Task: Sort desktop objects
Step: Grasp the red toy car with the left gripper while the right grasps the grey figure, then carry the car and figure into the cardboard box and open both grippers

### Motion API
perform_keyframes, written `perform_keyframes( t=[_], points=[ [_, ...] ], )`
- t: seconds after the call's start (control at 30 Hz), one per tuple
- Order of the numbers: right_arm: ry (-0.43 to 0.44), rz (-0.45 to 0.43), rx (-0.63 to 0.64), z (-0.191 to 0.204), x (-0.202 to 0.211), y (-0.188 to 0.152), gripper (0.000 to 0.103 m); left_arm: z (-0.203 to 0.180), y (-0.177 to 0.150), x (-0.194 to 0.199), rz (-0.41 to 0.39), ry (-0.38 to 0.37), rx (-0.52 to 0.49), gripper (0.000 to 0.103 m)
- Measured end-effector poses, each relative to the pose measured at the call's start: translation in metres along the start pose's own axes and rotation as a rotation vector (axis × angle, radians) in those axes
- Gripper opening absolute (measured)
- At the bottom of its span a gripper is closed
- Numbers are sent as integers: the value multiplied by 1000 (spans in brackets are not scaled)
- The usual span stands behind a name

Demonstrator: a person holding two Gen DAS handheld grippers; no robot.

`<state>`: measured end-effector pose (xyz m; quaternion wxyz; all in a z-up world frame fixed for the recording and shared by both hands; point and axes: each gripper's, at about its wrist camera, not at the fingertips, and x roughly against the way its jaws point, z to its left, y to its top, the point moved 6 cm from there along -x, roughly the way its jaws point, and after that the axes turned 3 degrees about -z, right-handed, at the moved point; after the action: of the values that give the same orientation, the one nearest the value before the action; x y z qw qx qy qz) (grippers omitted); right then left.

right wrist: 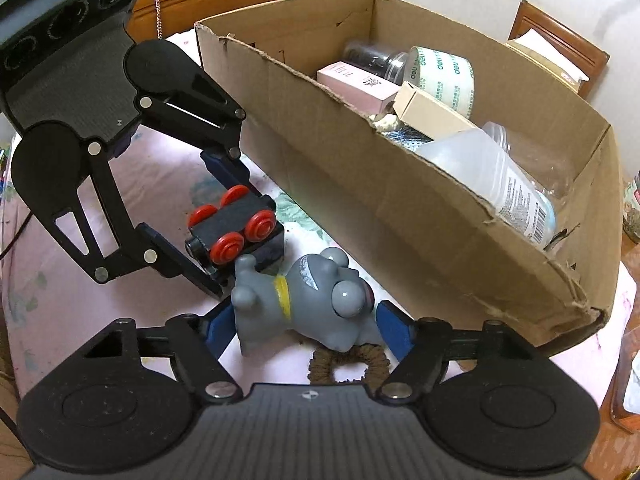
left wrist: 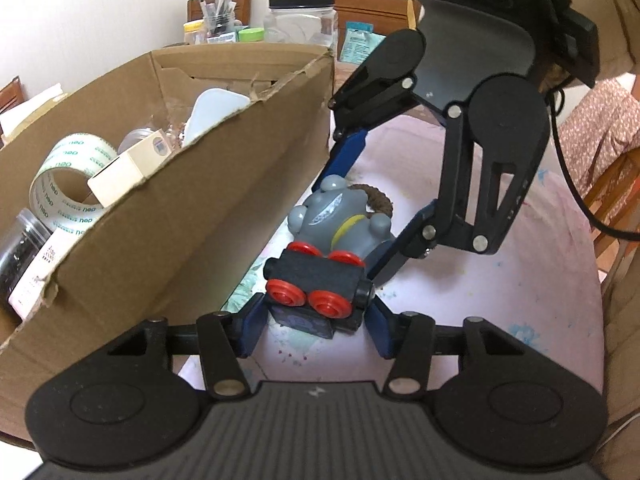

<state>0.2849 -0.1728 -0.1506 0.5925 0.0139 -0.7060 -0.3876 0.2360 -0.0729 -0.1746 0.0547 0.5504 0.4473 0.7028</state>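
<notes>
A black toy car with red wheels lies upside down on the pink tablecloth, right beside a cardboard box. My left gripper is shut on it, a blue pad against each end. Just beyond lies a grey rubber animal toy with a yellow collar, and my right gripper is closed around it. In the right wrist view the grey toy fills the gap of my right gripper, both pads touching it. The left gripper clasps the car there.
A brown hair tie lies under the grey toy. The open cardboard box holds a tape roll, small cartons, jars and a plastic bottle. Jars and wooden chairs stand behind the table.
</notes>
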Motion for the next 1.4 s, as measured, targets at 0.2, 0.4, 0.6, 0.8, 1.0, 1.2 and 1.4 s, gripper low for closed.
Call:
perform_keyframes(
  t=[0.2, 0.4, 0.6, 0.8, 1.0, 1.2, 1.4],
  points=[
    [8, -17, -17, 3, 12, 3, 77, -4, 5, 12, -4, 16, 17, 52],
    [-3, -42, -9, 11, 26, 7, 76, -8, 9, 28, -5, 46, 66, 53],
    [-11, -59, 42, 23, 47, 11, 75, -13, 21, 49, -31, 84, 95, 53],
    [-29, -44, 87, 31, 60, 14, 52, -18, 30, 61, -37, 103, 97, 53],
    [-46, -29, 65, 29, 59, 8, 82, -23, 31, 62, -39, 112, 103, 53],
    [-52, 20, -46, 27, 41, -7, 82, -23, 27, 63, -27, 110, 124, 53],
    [-30, 42, -219, 21, 13, -7, 82, -19, 25, 69, -23, 115, 132, 53]
  ],
)
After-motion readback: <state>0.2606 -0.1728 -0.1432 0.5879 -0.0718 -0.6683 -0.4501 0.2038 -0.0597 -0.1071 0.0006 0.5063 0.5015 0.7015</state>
